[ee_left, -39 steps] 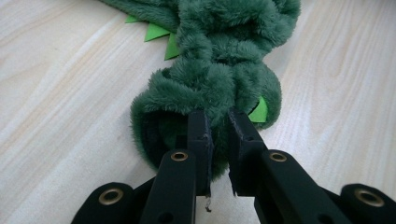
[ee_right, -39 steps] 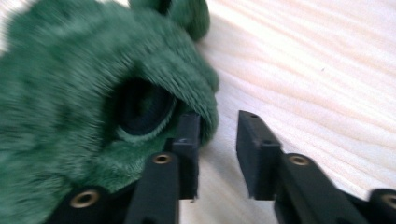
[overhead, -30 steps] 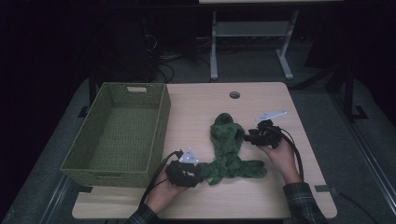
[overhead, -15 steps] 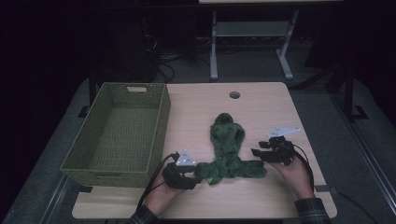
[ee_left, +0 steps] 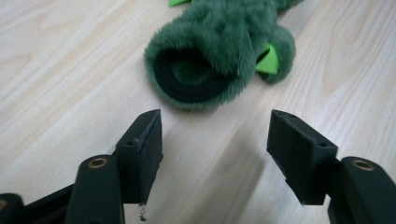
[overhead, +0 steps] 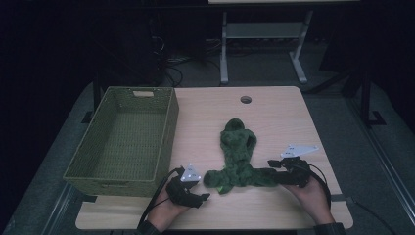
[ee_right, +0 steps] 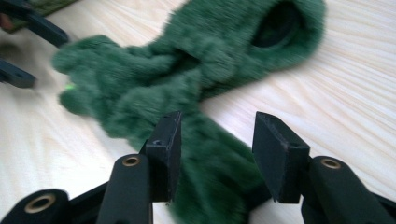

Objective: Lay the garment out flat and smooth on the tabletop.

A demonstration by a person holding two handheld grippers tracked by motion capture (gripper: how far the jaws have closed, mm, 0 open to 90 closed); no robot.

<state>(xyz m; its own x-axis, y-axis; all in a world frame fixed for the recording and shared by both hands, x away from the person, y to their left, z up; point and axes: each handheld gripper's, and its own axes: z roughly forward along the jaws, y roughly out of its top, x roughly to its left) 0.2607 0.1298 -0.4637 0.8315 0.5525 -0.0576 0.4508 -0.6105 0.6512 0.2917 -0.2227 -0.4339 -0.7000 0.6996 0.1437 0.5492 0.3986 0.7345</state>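
Green plush: a fuzzy dark-green soft toy [overhead: 238,159] is laid flat on the wooden table [overhead: 274,112], spread in an upside-down T shape, head end pointing away from the person.
Writing: no brand, label or lettering can be read on any item.
Left gripper [ee_left: 215,149]: jaws have just been opening and are held wide, with bare table between them; the toy's left limb end, with its dark cuffed opening [ee_left: 191,77] and bright green tabs, is seen just ahead of the jaws, not touched.
Right gripper [ee_right: 217,144]: jaws are set apart on either side of the toy's right limb, which passes between them; whether the pads press the fur cannot be told.
Hard to make out: the toy's kind cannot be decided; the right gripper view is blurred; in the high view both hands are cut off by the bottom edge.
Woven basket [overhead: 78,169]: green, stood at the table's left, beside the left gripper.
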